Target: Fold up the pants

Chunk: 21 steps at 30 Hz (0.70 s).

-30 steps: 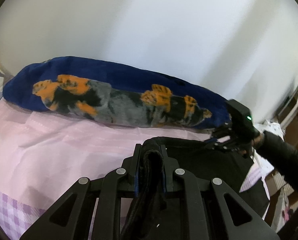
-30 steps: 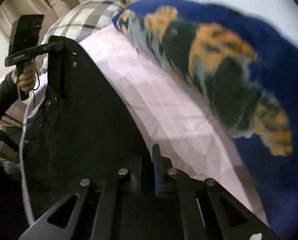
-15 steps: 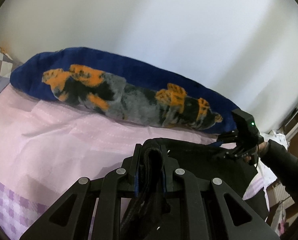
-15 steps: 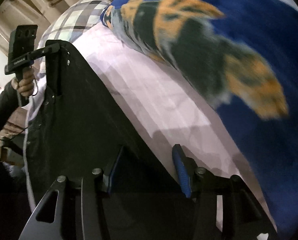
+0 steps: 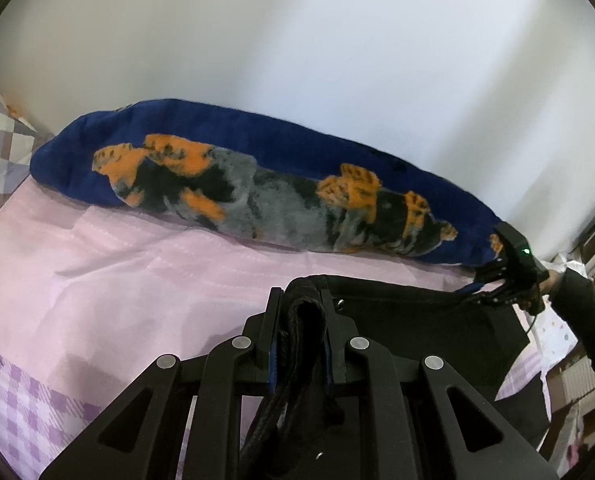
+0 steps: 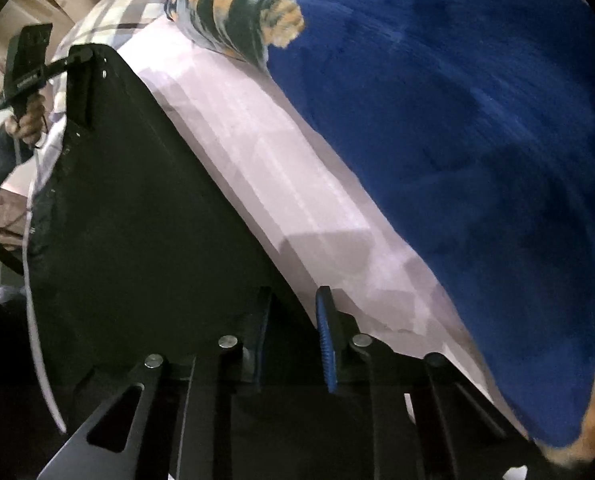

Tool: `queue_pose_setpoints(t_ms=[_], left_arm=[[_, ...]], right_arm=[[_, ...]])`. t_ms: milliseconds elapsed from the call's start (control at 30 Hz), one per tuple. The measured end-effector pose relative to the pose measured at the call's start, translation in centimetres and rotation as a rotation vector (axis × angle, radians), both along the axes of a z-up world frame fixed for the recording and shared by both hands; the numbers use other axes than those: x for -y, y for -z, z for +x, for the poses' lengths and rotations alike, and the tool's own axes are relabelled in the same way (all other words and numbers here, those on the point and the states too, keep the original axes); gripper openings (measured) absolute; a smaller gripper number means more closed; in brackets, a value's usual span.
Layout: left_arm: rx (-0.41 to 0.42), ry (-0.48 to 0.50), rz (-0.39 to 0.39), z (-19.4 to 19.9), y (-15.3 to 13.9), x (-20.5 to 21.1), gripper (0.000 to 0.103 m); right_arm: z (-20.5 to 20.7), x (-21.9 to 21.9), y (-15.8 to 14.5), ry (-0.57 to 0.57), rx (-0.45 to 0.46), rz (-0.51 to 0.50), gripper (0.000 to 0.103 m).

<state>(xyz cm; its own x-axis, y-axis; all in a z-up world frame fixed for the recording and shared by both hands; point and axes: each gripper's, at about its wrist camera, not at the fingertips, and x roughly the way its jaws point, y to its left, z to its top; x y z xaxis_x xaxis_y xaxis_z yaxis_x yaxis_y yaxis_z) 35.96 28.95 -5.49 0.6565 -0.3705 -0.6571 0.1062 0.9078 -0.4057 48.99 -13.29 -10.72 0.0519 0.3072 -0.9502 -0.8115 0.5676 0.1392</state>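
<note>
Left wrist view: the black pants [image 5: 417,320] lie stretched across the pink bed sheet [image 5: 137,272], their top edge drawn taut in a nearly straight line from one gripper to the other. The cloth is plain, dark and thick-looking, with a small metal rivet showing near the held corner. The left gripper [image 5: 301,320] is clenched on a bunched corner of the pants, a thick doubled fold of fabric standing up between its pads. At the far end the right gripper [image 5: 493,292] sits at the other corner, held by a hand in a dark sleeve [image 5: 589,320]. In the right wrist view the pants [image 6: 137,220] spread as a flat black panel with a clean diagonal edge over the sheet; the right gripper [image 6: 293,332] has its jaws closing with that edge between them, a gap still visible beside the blue pad. Behind the pants lies a blue blanket [image 5: 257,140] with an orange, grey and black pattern, against a white wall [image 5: 337,60].
</note>
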Motion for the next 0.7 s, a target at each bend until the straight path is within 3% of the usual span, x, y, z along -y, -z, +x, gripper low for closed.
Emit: queue_pose_setpoints(t_ms=[300,533,700], left_arm=[[-0.019,-0.006,0.103,0.3,-0.5,1.4,0.017],[0.069,0.052,0.146,-3.9,-4.8,2.4,0.017],[0.107,0.102,0.161,-8.6,-7.1,3.1,0.017]], right_arm=[[-5.3,-1.2,-1.9,0.108,0.276,-0.081,0.006],[-12.8,-0.8,-7.4,0.201,0.451,-0.088,0.006],[-19.4,1.0,-9.5,0.252,0.495,-0.065,0.006]])
